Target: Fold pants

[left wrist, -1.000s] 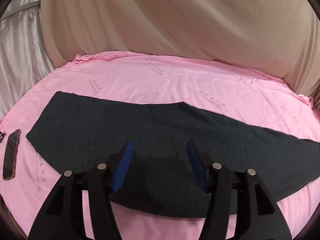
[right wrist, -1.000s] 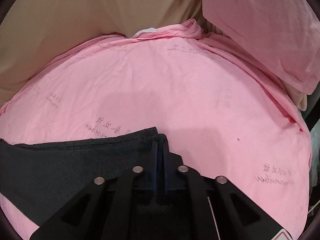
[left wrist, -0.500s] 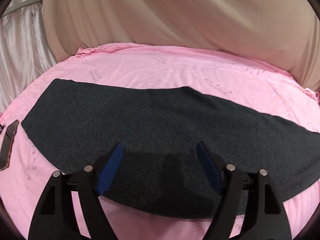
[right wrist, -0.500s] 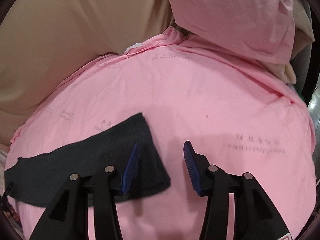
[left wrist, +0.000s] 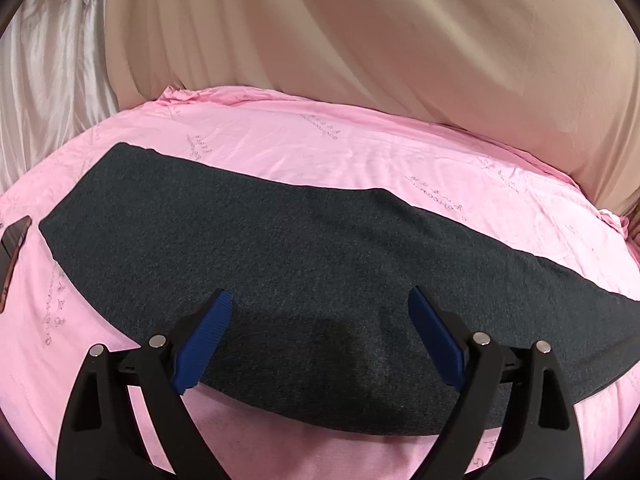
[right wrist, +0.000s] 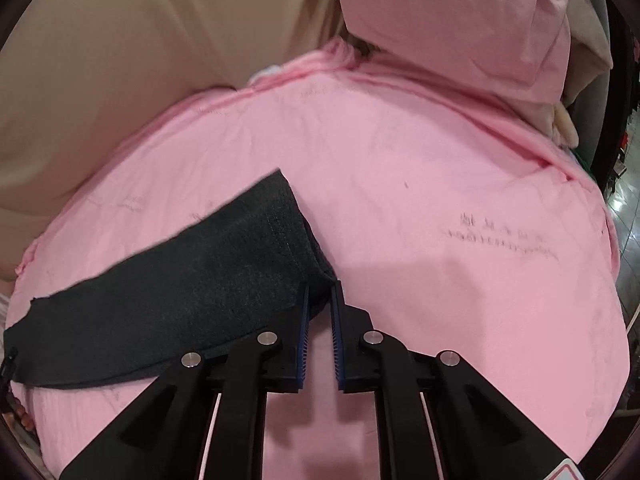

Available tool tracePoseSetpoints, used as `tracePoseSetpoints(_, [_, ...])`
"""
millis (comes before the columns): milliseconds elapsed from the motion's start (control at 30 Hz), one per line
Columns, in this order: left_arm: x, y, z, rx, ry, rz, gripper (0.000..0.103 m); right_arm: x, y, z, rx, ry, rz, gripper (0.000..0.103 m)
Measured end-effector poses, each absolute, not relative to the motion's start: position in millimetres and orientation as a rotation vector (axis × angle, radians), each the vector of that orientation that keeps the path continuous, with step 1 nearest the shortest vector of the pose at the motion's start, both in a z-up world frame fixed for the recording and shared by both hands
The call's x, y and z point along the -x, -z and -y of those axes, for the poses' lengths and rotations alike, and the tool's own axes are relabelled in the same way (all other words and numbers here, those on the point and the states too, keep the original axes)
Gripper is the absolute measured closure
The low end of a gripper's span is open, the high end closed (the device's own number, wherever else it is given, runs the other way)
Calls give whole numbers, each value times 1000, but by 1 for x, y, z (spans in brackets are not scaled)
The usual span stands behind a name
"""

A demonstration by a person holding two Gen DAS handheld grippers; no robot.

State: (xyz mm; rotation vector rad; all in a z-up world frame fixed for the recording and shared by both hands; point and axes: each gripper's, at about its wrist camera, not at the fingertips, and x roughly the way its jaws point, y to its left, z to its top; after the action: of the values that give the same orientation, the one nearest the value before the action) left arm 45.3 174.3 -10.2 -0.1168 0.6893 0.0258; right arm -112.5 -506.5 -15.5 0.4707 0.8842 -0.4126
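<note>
the right gripper (right wrist: 320, 292) has just been closing, seemingly pinching the pants (right wrist: 224, 264) hem corner; left gripper (left wrist: 320, 300) has been spreading wide, empty; next, carry hem across.

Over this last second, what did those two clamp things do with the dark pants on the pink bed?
The right gripper let go of the pants' leg end, swung open, and has just been closing on that end's near corner, which sits between its fingers. The left gripper has just been opening, nothing between its fingers. The pants stay flat on the pink sheet; the phone hasn't moved.
</note>
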Motion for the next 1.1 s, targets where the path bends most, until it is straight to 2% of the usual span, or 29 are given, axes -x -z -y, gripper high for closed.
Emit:
tracePoseSetpoints(67, [-47, 12, -172, 108, -22, -702, 15, 126, 11, 509, -532, 416, -836, 88])
tracePoseSetpoints(133, [-48, 12, -170, 96, -18, -705, 15, 137, 7, 510, -592, 404, -794, 72])
tracePoseSetpoints(200, [-48, 12, -169, 90, -17, -702, 11, 146, 7, 508, -661, 366, -763, 60])
tracePoseSetpoints(300, [-47, 11, -168, 86, -20, -700, 9, 143, 12, 496, -672, 334, -781, 56])
tracePoseSetpoints(333, [-47, 12, -168, 86, -22, -701, 9, 140, 15, 495, -673, 341, -791, 49])
tracePoseSetpoints(433, [-47, 11, -169, 94, -30, -698, 7, 136, 21, 494, -714, 346, -767, 41])
tracePoseSetpoints(500, [-46, 11, -171, 103, -36, -693, 6, 133, 21, 495, -746, 339, -750, 37])
tracePoseSetpoints(600, [-45, 11, -173, 113, -36, -693, 6, 124, 24, 496, -768, 327, -732, 36])
tracePoseSetpoints(667, [-46, 11, -172, 111, -33, -694, 5, 115, 24, 497, -759, 335, -736, 39])
tracePoseSetpoints(700, [-46, 10, -172, 110, -35, -693, 5, 112, 25, 497, -758, 345, -743, 49])
tracePoseSetpoints(733, [-45, 10, -172, 109, -37, -692, 5, 109, 26, 498, -767, 351, -752, 77])
tracePoseSetpoints(767, [-45, 10, -172, 111, -37, -690, 5, 106, 28, 501, -804, 330, -751, 94])
tracePoseSetpoints(933, [-45, 11, -177, 139, -41, -695, 5, 100, -32, 459, -737, 230, -616, 93])
tracePoseSetpoints(1100, [-45, 11, -178, 150, -47, -700, 5, 63, -104, 357, -553, 17, -589, 93])
